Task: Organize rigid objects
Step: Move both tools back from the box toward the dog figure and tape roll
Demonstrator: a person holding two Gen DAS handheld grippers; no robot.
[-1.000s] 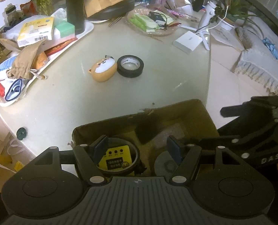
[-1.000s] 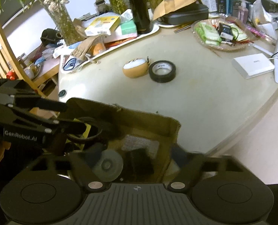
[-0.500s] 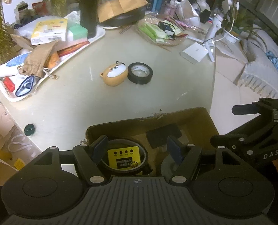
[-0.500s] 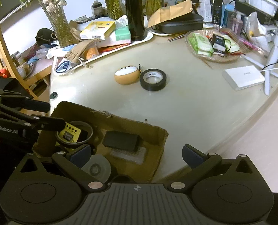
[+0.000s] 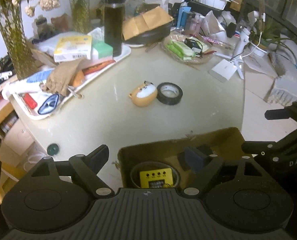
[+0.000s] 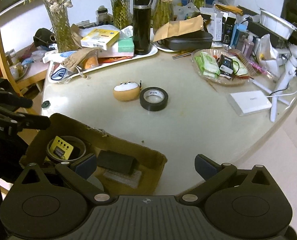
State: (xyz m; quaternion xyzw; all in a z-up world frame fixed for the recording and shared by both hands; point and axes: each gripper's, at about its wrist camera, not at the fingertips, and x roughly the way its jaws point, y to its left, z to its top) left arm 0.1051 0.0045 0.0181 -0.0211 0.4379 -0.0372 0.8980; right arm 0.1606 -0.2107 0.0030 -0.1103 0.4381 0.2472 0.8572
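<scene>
Black tape roll lies well beyond left tool.

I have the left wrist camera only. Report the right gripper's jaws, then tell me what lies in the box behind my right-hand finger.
Observer: The right gripper is wide open. Its jaws have just been opening and nothing is between them.
Operator: Now the box.
Observer: A black rectangular block lies flat in the cardboard box.
Operator: Say what it rests on.
Observer: It rests on a pale flat pad, which sticks out along the block's near side.
</scene>
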